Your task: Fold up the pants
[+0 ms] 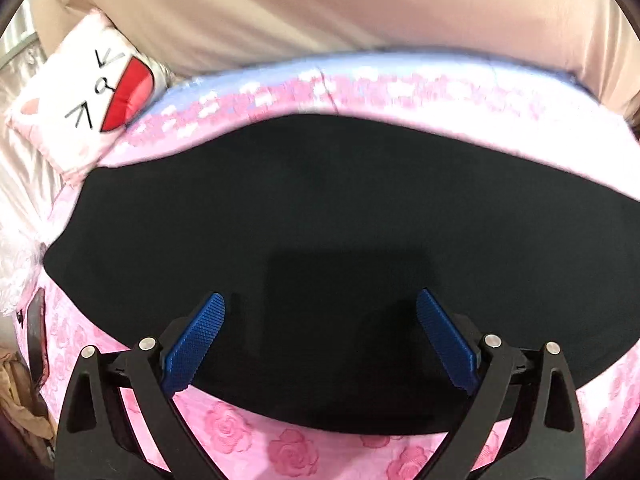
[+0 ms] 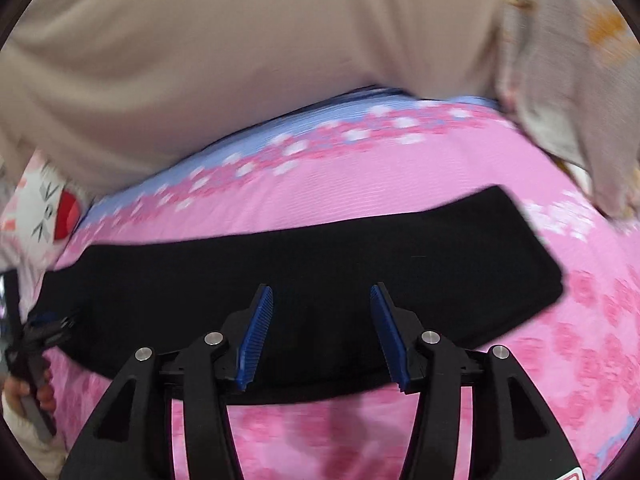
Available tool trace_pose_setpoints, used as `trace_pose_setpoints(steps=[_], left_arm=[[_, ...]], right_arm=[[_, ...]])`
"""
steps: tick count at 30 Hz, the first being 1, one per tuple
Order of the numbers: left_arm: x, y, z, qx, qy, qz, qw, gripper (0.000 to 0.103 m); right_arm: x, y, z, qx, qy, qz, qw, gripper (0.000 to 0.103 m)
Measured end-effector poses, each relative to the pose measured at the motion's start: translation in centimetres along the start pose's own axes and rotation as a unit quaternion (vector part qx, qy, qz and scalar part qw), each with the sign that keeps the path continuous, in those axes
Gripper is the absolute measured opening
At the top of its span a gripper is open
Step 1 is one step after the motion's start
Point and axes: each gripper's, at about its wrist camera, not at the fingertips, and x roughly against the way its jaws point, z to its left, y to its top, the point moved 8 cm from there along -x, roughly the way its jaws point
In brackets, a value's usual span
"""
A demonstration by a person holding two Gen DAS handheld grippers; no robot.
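Observation:
Black pants [image 1: 320,248] lie flat as a long folded band on a pink rose-print bed cover [image 1: 248,440]. My left gripper [image 1: 320,304] hovers over the pants' near part, its blue pads [image 1: 200,344] wide apart with only cloth beneath them. In the right wrist view the pants [image 2: 400,264] stretch from lower left to upper right. My right gripper [image 2: 322,292] stands open above their near edge, nothing between its blue pads [image 2: 258,328]. At that view's left edge the left gripper [image 2: 44,332] and the hand [image 2: 36,396] holding it show.
A white cushion with a drawn cat face [image 1: 92,96] lies at the bed's far left. A beige padded wall [image 1: 320,12] runs behind the bed. Patterned grey fabric [image 2: 572,80] hangs at the far right. A dark object [image 1: 38,340] sits by the bed's left edge.

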Motion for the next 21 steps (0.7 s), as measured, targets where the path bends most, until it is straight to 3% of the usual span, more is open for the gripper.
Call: trace_pose_setpoints(steps=[4, 7, 9, 11, 13, 15, 18, 21], left_arm=[[-0.1, -1.5, 0.6, 0.005, -0.015, 0.005, 0.9999, 0.095], [0.1, -2.0, 0.8, 0.001, -0.015, 0.004, 0.9999, 0.097], [0.1, -2.0, 0.8, 0.001, -0.008, 0.003, 1.0000, 0.097], [0.4, -1.7, 0.7, 0.001, 0.001, 0.002, 1.0000, 0.097], [0.8, -1.4, 0.6, -0.004, 0.009, 0.002, 0.9999, 0.097], [1.4, -1.2, 0.4, -0.007, 0.017, -0.004, 0.9998, 0.098], [1.7, -0.9, 0.0, -0.008, 0.020, -0.009, 0.9997, 0.098], [2.0, -0.6, -0.5, -0.009, 0.024, -0.010, 0.9996, 0.098]], right_arm=[[-4.7, -4.5, 3.2, 0.065, -0.018, 0.096, 0.993, 0.051], [-3.9, -5.0, 3.6, 0.073, -0.034, 0.085, 0.993, 0.051], [-2.9, -4.3, 5.1, 0.059, -0.009, 0.062, 0.996, 0.052], [-3.4, -4.8, 6.5, 0.066, 0.006, 0.070, 0.995, 0.062], [-5.4, -6.7, 7.0, 0.094, -0.029, 0.107, 0.989, 0.063], [-4.8, -6.7, 7.9, 0.117, -0.042, 0.091, 0.988, 0.063], [-4.2, -5.8, 10.4, 0.105, 0.009, 0.078, 0.991, 0.063], [-5.9, -6.7, 12.3, 0.138, 0.004, 0.095, 0.986, 0.063]])
